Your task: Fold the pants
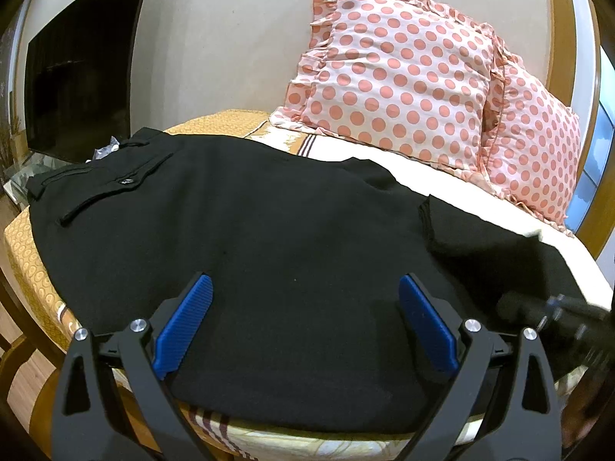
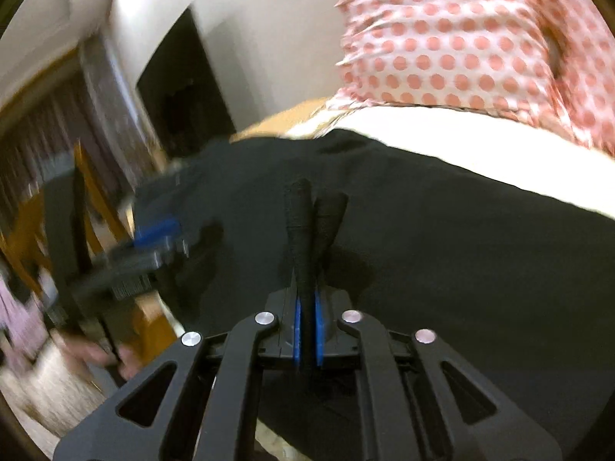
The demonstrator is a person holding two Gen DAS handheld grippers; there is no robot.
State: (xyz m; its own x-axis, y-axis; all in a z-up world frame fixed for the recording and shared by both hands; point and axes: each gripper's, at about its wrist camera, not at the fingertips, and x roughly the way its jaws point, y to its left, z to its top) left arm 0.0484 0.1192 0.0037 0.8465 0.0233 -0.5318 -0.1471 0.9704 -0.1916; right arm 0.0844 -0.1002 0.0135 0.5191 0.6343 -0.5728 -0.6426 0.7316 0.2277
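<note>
Black pants (image 1: 246, 223) lie spread on the bed, waistband and back pocket at the far left, legs running right. My left gripper (image 1: 305, 288) is open, its blue pads wide apart just above the near part of the pants. My right gripper (image 2: 306, 307) is shut on a pinched fold of the black pants (image 2: 423, 238), which sticks up between its blue pads. The right gripper shows blurred at the right edge of the left wrist view (image 1: 557, 315). The left gripper shows blurred at the left of the right wrist view (image 2: 153, 246).
Two pink polka-dot pillows (image 1: 403, 73) lean on the wall behind the pants. The bed (image 1: 34, 265) has an orange patterned cover and a white sheet. A dark TV screen (image 1: 77, 77) stands at the left. Wooden furniture lies beyond the bed's left edge.
</note>
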